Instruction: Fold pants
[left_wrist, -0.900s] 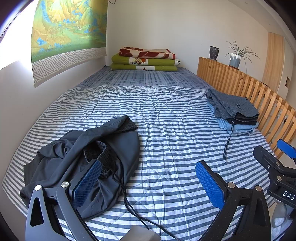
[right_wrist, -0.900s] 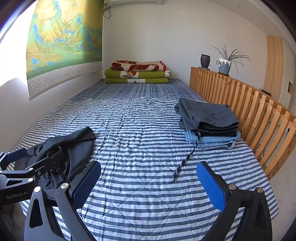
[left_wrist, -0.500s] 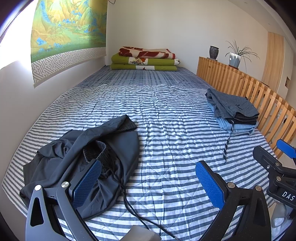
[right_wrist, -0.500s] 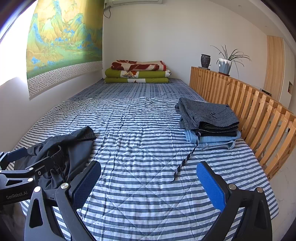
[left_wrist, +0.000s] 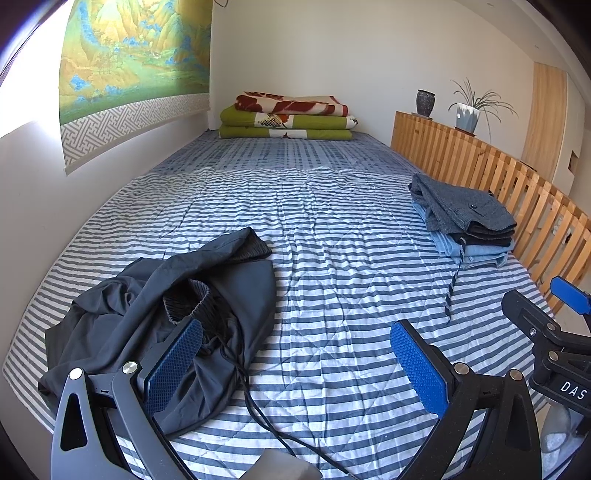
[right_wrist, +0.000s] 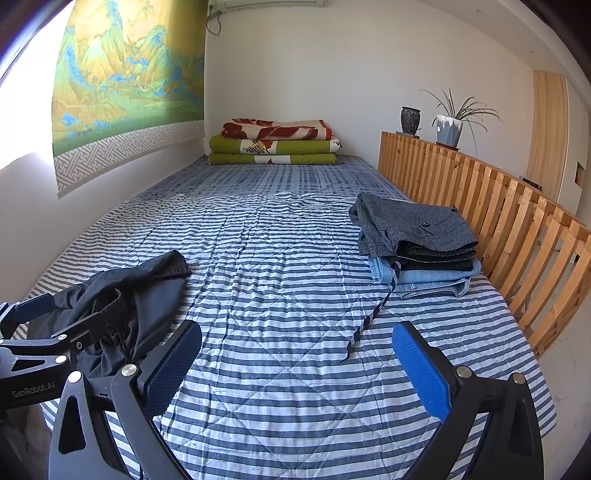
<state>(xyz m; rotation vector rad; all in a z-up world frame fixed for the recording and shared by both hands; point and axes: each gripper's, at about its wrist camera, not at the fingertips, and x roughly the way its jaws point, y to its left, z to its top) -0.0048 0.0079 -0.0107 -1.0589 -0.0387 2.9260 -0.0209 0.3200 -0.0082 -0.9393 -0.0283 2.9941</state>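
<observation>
The dark pants (left_wrist: 159, 317) lie crumpled at the bed's (left_wrist: 332, 229) near-left corner, no clear long axis, just ahead-left of the left gripper (left_wrist: 295, 360), which hangs released and is nearer. Right of the pants lies open striped bed; the right gripper (right_wrist: 297, 360), also released, faces it, the folded stack (right_wrist: 417, 243) beyond by the rail.

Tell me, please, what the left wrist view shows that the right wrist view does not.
Only the left wrist view shows the dark pants nearly whole, with their black drawstring. Only the right wrist view shows the air conditioner. Both share the striped bed, the folded clothes stack, the folded blankets and both open grippers.
</observation>
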